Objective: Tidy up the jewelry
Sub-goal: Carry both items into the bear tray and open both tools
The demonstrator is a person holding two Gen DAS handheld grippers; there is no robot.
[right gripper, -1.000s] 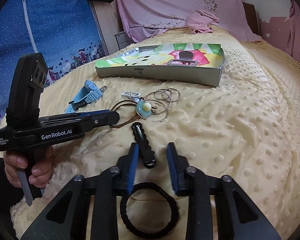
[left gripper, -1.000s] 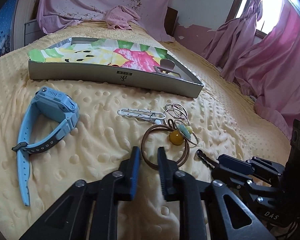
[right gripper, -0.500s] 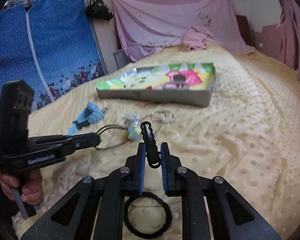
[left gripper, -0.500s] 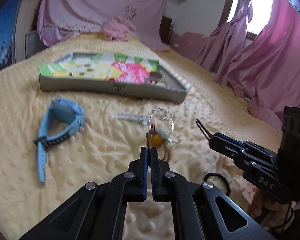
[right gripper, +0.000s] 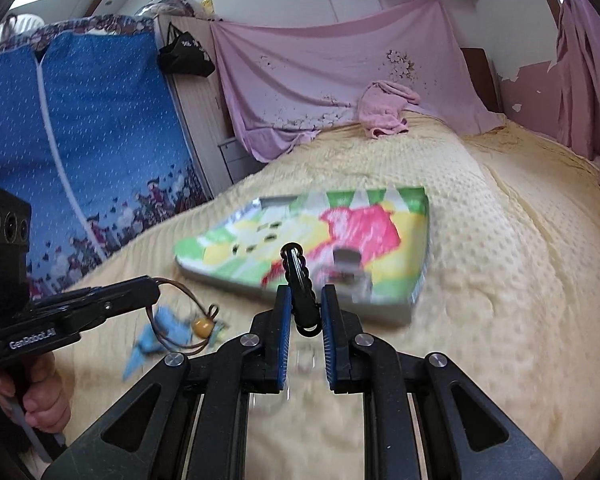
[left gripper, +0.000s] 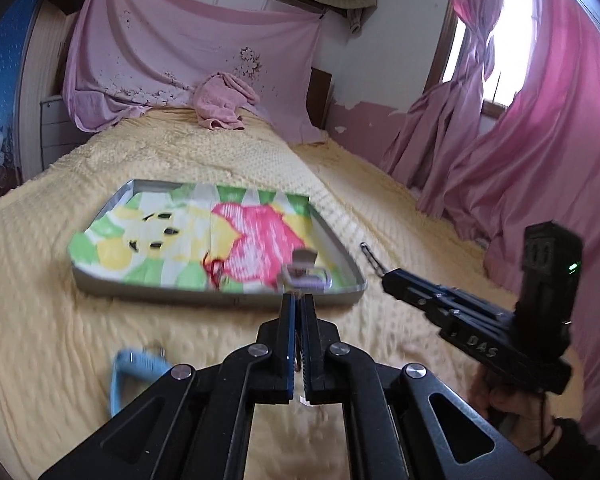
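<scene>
My left gripper [left gripper: 297, 300] is shut on a brown cord necklace with a yellow bead [right gripper: 202, 325]; the cord hangs from its tip in the right wrist view [right gripper: 156, 286], above the bed. My right gripper [right gripper: 303, 294] is shut on a black braided bracelet [right gripper: 298, 276] that sticks up between the jaws; it also shows in the left wrist view [left gripper: 374, 260]. Both are lifted, short of the shallow tin tray [left gripper: 220, 300] with a colourful cartoon lining, which holds a small pink-grey item [left gripper: 306, 276] and a red thread [left gripper: 214, 272].
A blue watch [left gripper: 134, 368] lies on the yellow dotted bedspread [left gripper: 60, 320] below my left gripper; it also shows in the right wrist view [right gripper: 160, 336]. A pink cloth [left gripper: 224, 104] lies at the bed's head. Pink curtains [left gripper: 520, 140] hang at right.
Both grippers closed on their pieces and lifted them off the bedspread, then moved forward toward the tray. The necklace now dangles from the left gripper.
</scene>
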